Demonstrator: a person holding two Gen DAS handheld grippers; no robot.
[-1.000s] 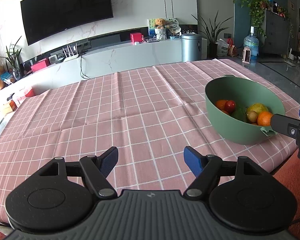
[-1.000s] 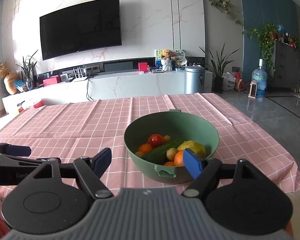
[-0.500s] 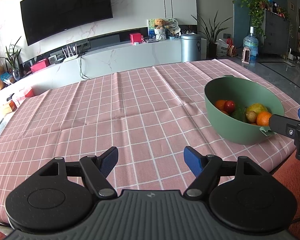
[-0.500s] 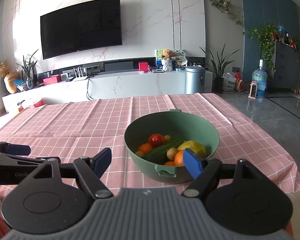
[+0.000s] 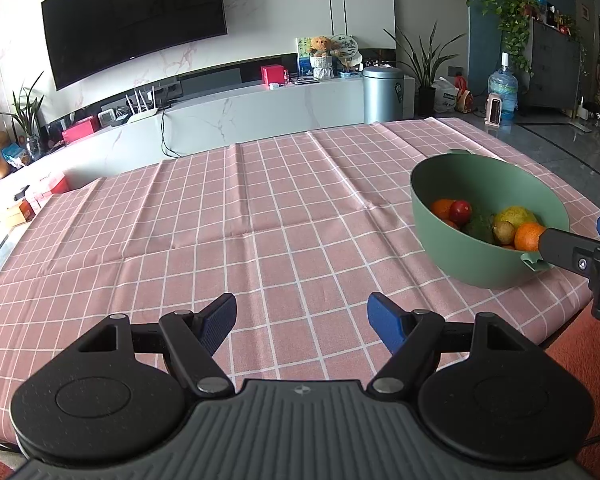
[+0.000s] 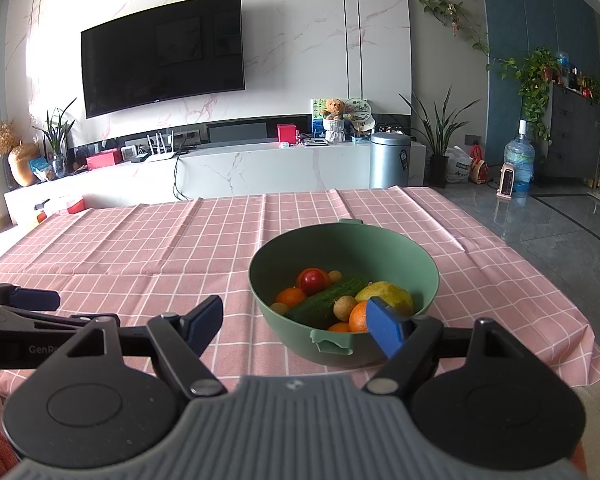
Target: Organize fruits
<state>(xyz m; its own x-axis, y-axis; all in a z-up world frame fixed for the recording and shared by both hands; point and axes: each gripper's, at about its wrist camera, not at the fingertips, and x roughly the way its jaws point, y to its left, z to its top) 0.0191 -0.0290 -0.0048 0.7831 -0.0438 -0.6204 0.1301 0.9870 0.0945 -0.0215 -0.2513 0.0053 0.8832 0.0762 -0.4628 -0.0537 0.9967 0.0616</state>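
Left gripper (image 5: 302,316): jaws spread wide, holding nothing, over bare pink checked tablecloth (image 5: 236,216). Right gripper (image 6: 296,318): jaws spread wide, holding nothing, just before the green bowl (image 6: 340,248). Bowl contents: tomato (image 6: 313,279), cucumber (image 6: 328,300), oranges (image 6: 292,296), yellow pear (image 6: 386,294). Bowl stands near the table's right edge.

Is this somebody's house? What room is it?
Most likely a home living room. A big television hangs on a marble wall above a long low cabinet with a teddy bear on it, and a green bowl of fruit sits on a pink checked tablecloth.
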